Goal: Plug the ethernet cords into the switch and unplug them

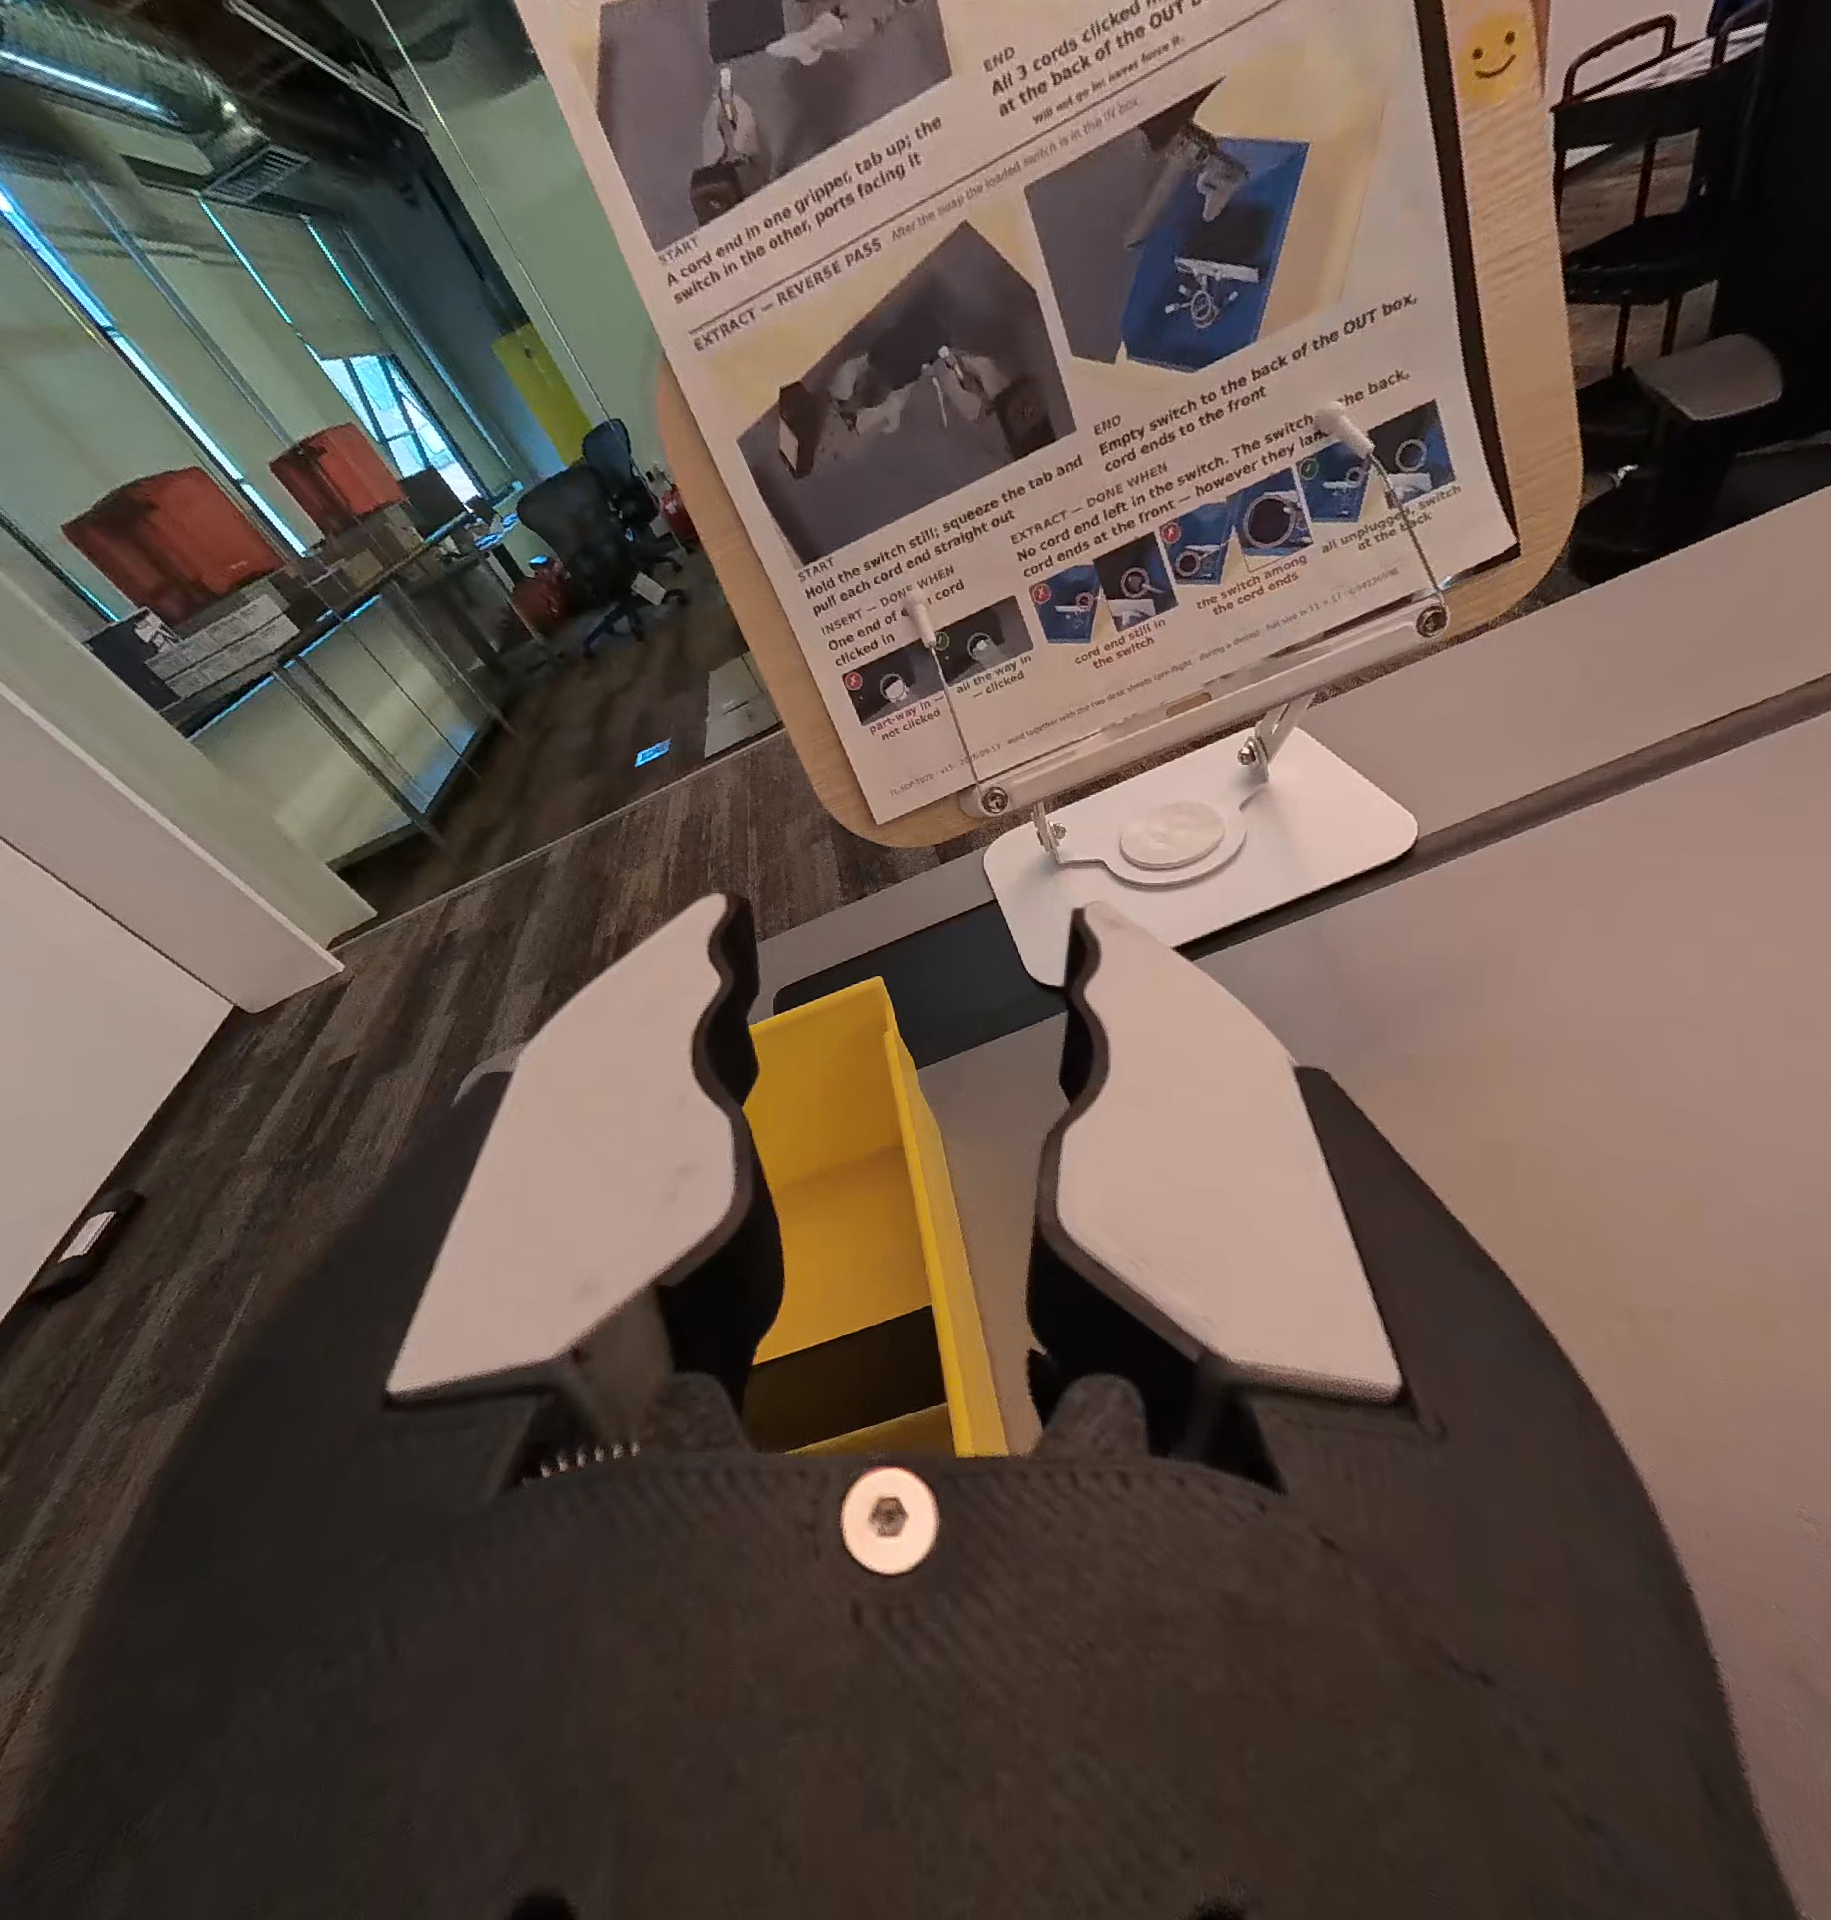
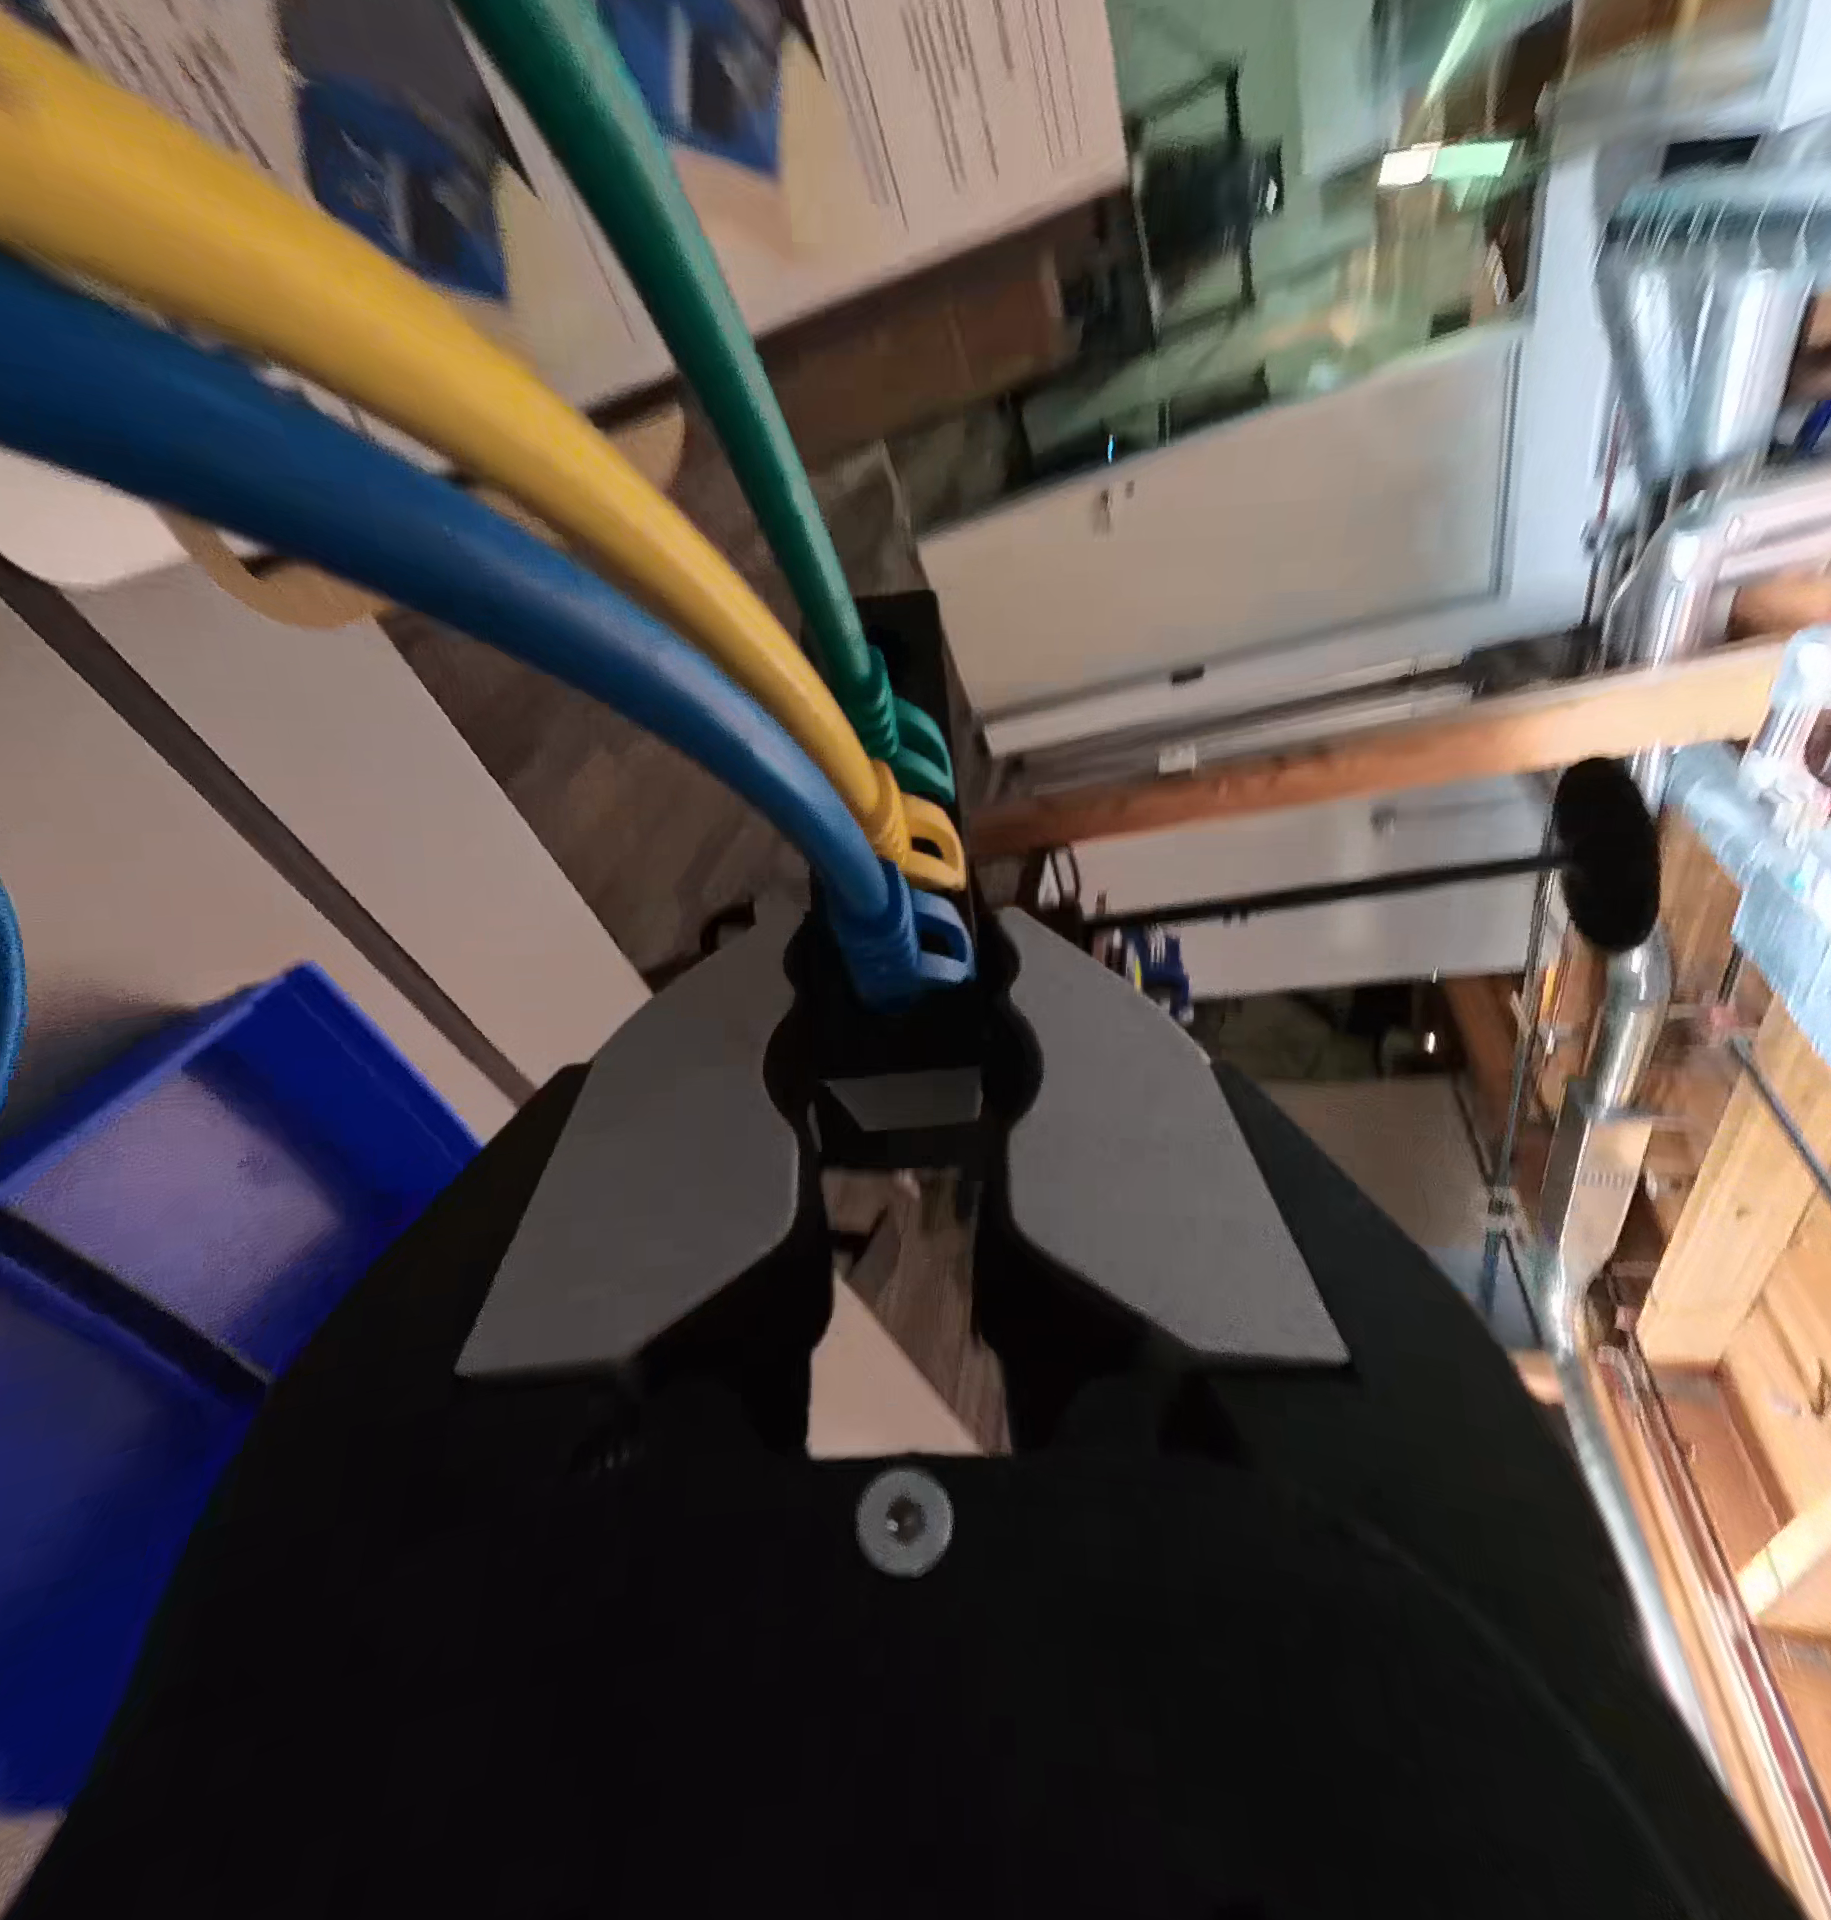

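Clearly the main risk is sitting in the right wrist view, which is blurring with motion. Toward the left of that frame, the blue cord [image 2: 391, 509], the yellow cord [image 2: 371, 312] and the green cord [image 2: 682, 260] are arching in from the upper left and entering the black switch [image 2: 916, 665] at frame centre. The right hand-held gripper [image 2: 900, 1023] is clamping the switch by its near end only, so the weight and stiffness of three cords could be twisting it out of that narrow hold; a pull that misses the latch tab could also be dragging the switch instead of freeing a plug. At lower left, a blue bin [image 2: 163, 1164] is waiting on the counter [image 2: 163, 779].

In the left wrist view, the left hand-held gripper [image 1: 906, 971] is hanging released, with nothing between its jaws, above a yellow bin [image 1: 859, 1143] at centre; an instruction sheet [image 1: 1077, 343] is standing on a stand in the upper middle.

Counting: three cords, each plugged in; one switch; two bins, one yellow, one blue; two grippers.
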A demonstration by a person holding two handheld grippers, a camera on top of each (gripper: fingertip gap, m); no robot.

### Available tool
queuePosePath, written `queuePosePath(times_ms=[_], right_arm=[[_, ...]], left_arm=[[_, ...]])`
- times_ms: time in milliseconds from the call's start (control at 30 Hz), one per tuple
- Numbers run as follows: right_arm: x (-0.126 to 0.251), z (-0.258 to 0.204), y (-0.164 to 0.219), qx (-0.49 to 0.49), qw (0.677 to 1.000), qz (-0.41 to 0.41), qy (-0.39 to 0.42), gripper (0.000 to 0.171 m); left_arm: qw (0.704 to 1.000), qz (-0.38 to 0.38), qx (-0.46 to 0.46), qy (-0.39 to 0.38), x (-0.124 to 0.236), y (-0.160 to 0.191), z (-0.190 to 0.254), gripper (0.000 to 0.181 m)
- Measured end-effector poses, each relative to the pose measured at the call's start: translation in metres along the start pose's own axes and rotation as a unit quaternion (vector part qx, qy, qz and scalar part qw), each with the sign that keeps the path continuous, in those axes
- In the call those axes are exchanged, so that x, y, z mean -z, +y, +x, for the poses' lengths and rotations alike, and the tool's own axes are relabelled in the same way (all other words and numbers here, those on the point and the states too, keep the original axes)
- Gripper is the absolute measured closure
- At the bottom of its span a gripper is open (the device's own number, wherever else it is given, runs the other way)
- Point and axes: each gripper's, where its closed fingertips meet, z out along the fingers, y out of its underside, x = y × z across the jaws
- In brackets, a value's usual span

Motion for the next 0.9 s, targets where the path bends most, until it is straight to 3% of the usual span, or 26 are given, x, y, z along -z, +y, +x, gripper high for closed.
queuePosePath(times_ms=[167, 333, 633, 900], right_arm=[[0.001, 0.062, 0.058, -0.03, 0.991, -0.127, 0.022, 0.142], [0.0, 0.09, 0.132, -0.036, 0.963, -0.263, 0.042, 0.142], [-0.027, 0.09, 0.244, -0.169, 0.911, -0.366, 0.09, 0.141], [-0.053, 0.054, 0.298, -0.24, 0.885, -0.39, 0.078, 0.142]], left_arm=[[1.0, -0.021, -0.01, 0.01, -0.003, 0.007, 0.005, 0.125], [0.999, -0.029, -0.016, 0.022, -0.005, 0.01, 0.011, 0.125], [0.997, -0.055, -0.056, 0.026, -0.014, 0.022, 0.026, 0.126], [0.994, -0.084, -0.061, 0.042, -0.025, 0.039, 0.035, 0.126]])
